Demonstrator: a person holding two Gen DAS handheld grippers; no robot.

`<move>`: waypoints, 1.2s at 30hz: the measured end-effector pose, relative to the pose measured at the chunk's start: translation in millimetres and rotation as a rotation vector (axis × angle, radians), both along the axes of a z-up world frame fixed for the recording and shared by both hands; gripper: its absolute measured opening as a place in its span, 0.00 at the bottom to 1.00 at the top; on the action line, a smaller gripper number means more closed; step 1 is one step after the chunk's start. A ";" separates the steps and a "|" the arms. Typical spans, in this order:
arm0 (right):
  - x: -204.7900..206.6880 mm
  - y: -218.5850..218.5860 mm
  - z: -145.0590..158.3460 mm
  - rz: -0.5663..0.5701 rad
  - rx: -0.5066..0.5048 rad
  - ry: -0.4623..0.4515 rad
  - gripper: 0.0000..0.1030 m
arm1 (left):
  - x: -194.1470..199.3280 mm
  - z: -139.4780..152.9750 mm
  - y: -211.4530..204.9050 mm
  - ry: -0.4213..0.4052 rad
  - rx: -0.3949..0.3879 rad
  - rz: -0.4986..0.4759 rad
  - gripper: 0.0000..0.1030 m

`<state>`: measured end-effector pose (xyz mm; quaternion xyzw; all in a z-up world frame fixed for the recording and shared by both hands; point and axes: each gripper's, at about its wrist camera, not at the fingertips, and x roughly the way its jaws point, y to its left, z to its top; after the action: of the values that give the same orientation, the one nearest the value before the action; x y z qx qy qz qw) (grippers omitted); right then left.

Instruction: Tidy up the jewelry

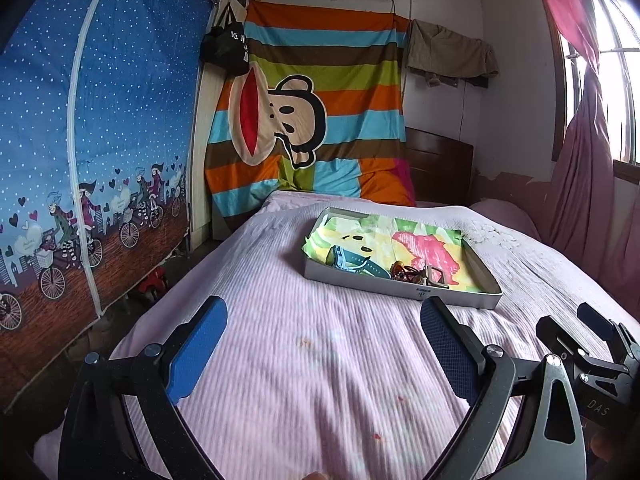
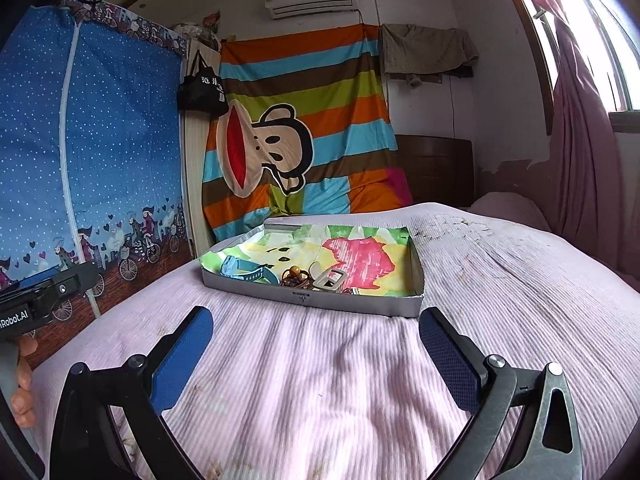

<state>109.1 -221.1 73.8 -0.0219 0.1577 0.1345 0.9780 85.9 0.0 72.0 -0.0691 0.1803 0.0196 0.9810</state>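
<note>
Pink bedspread (image 2: 320, 392) is spanned by both spread, empty grippers (image 1: 324, 352) (image 2: 316, 354); jewelry (image 2: 296, 276) is heaped against the tray (image 2: 320, 304) front wall, so tangled pieces may be dragged out together.

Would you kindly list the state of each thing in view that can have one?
Left gripper: open, empty, above the bed.
Right gripper: open, empty.
Box: lidless, resting on the bed.
Blue watch: lying inside the box.
Curtain: drawn aside.
</note>
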 end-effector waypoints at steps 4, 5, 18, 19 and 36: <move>-15.6 1.5 -2.2 0.003 -0.002 -0.015 1.00 | -14.6 -6.2 -1.5 -0.010 0.005 0.009 0.92; -18.9 1.8 -2.9 0.002 -0.002 -0.018 1.00 | -17.3 -7.1 -0.3 -0.013 0.002 0.010 0.92; -46.6 -0.8 -27.0 -0.029 0.005 0.025 1.00 | -45.7 -34.8 0.8 -0.035 0.085 0.011 0.92; -48.1 -0.8 -28.2 -0.028 0.015 0.025 1.00 | -47.1 -37.2 1.0 -0.036 0.082 0.006 0.92; -54.3 22.6 -48.5 -0.004 -0.020 0.024 1.00 | -56.6 -63.0 25.8 -0.068 0.067 0.014 0.92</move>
<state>54.8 -198.5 25.3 -0.0298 0.1707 0.1315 0.9761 29.3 25.7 9.0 -0.0380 0.1454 0.0303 0.9882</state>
